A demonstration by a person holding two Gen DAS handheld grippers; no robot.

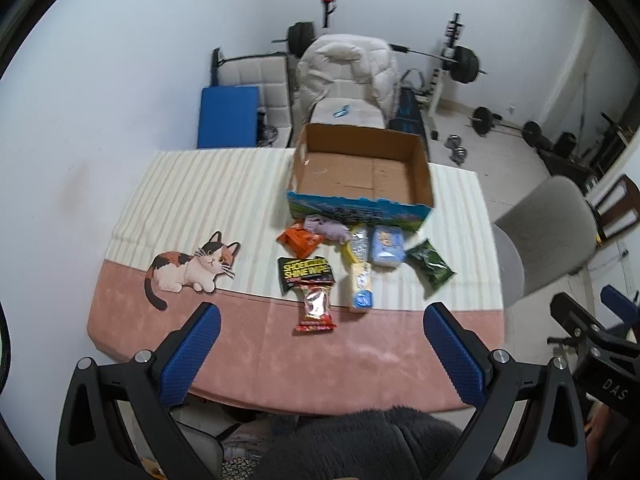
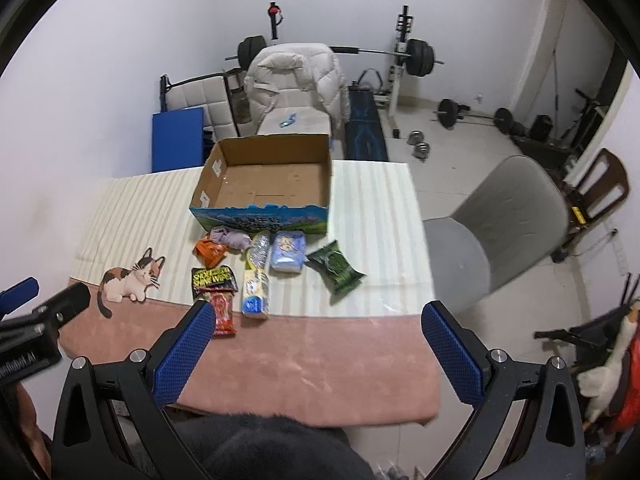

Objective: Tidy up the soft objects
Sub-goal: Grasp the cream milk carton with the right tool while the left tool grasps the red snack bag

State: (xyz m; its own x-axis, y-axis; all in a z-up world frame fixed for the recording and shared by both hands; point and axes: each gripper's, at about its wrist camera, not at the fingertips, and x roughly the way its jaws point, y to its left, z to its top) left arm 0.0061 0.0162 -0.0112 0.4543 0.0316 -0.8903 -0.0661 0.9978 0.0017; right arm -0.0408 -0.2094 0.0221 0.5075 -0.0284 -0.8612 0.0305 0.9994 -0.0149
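Observation:
An open, empty cardboard box [image 1: 362, 172] [image 2: 264, 178] stands at the table's far side. In front of it lie several soft items: a lilac cloth [image 1: 326, 228] [image 2: 230, 237], an orange packet [image 1: 300, 240] [image 2: 209, 251], a black wipes pack [image 1: 306, 274] [image 2: 213, 279], a red snack packet [image 1: 316, 308] [image 2: 222, 312], a yellow tissue pack [image 1: 360, 286] [image 2: 255, 290], a light blue pack [image 1: 386, 246] [image 2: 288, 254] and a green pack [image 1: 430, 266] [image 2: 335, 268]. My left gripper [image 1: 322, 316] and right gripper [image 2: 316, 316] hang open and empty above the near table edge.
The table [image 1: 248, 352] has a pink and striped cloth with a cat print [image 1: 192, 268]. A grey chair [image 2: 500, 224] stands at the right. A chair with a white jacket [image 1: 348, 68] is behind the table. Weights [image 2: 416, 56] lie on the floor beyond.

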